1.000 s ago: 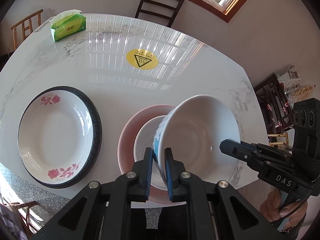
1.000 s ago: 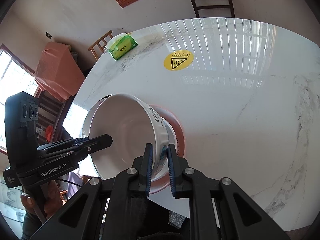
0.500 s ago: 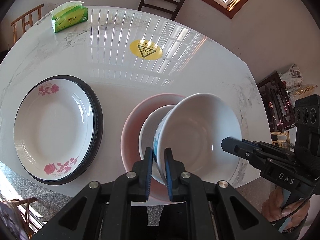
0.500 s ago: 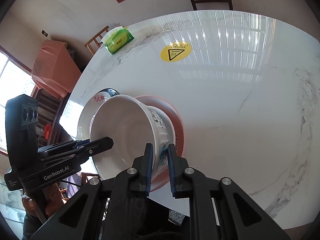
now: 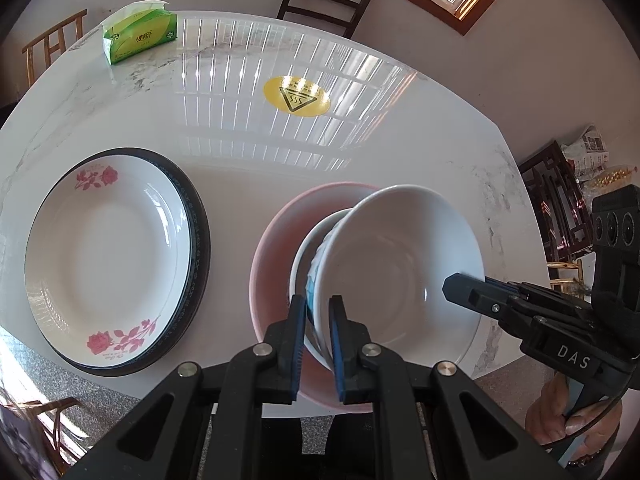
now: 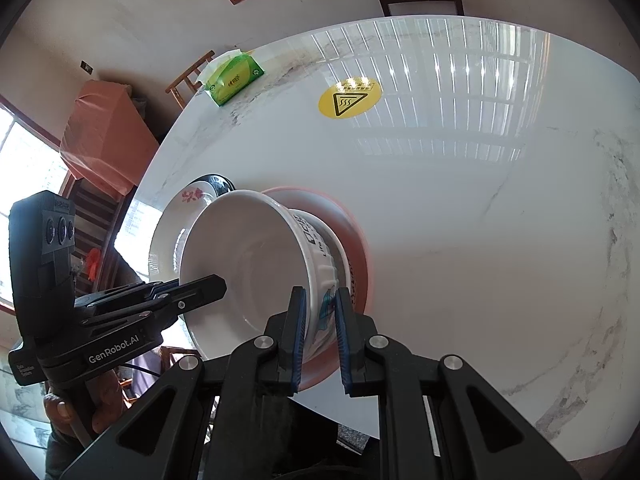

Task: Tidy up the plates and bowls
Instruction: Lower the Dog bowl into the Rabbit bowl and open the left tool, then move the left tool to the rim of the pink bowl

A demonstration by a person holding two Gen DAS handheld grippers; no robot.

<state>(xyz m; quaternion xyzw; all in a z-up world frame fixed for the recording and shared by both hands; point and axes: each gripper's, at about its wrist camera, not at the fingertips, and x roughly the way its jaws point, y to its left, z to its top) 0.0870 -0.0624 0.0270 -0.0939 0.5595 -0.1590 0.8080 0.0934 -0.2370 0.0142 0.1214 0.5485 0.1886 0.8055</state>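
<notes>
The left hand-held gripper (image 5: 317, 328) is clamped on the near rim of the large white bowl (image 5: 400, 272), and the right hand-held gripper (image 6: 321, 328) is clamped on the same bowl's rim from the opposite side, so both share the load. The bowl hangs tilted above the pink plate (image 5: 280, 232), directly over a smaller white bowl (image 5: 310, 240) that sits on that plate. The step in hand appears to be nesting the large bowl onto this stack. To do it well, both grippers should level the bowl first, centre it over the smaller bowl, and lower together at one pace; uneven lowering would likely knock rim against rim or slide the pink plate on the glossy worktop (image 5: 240, 128). Release should come only once the foot is seated. The large bowl is glossy white inside, with blue print and lettering on its ribbed outer wall, and looks hard and slippery under the pads. To the left of the pink plate lies a white plate with red roses (image 5: 108, 256), resting on a dark-rimmed plate (image 5: 198, 240).
</notes>
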